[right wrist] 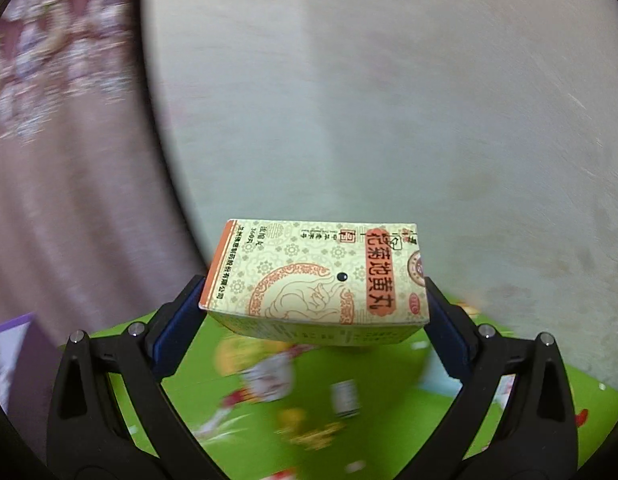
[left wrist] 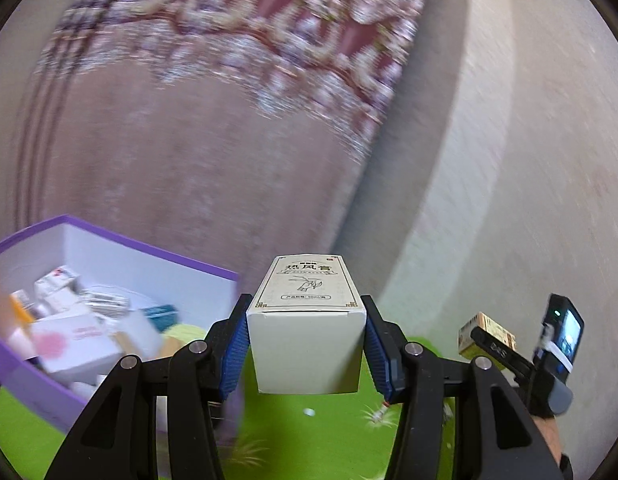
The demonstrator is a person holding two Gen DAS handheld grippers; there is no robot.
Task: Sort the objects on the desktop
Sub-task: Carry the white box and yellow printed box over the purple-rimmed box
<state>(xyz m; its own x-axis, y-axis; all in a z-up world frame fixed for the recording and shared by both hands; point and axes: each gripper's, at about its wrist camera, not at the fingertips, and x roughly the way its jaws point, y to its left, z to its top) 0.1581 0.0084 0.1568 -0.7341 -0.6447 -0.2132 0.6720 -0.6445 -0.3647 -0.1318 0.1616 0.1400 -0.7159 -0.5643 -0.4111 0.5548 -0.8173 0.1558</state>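
My left gripper (left wrist: 306, 334) is shut on a white medicine box (left wrist: 307, 328) with black Chinese print, held upright above the green mat, just right of the purple storage box (left wrist: 109, 248). The purple box holds several medicine boxes. My right gripper (right wrist: 315, 312) is shut on a cream and orange medicine box (right wrist: 317, 276), held flat above the mat. In the left wrist view the right gripper (left wrist: 505, 354) shows at the right edge with its cream box (left wrist: 487, 334).
A green patterned mat (right wrist: 389, 420) covers the table, with several small blurred items (right wrist: 269, 376) lying on it. A curtain (left wrist: 213, 80) and a pale wall (right wrist: 389, 100) stand behind. The purple box corner (right wrist: 13, 344) shows at far left in the right wrist view.
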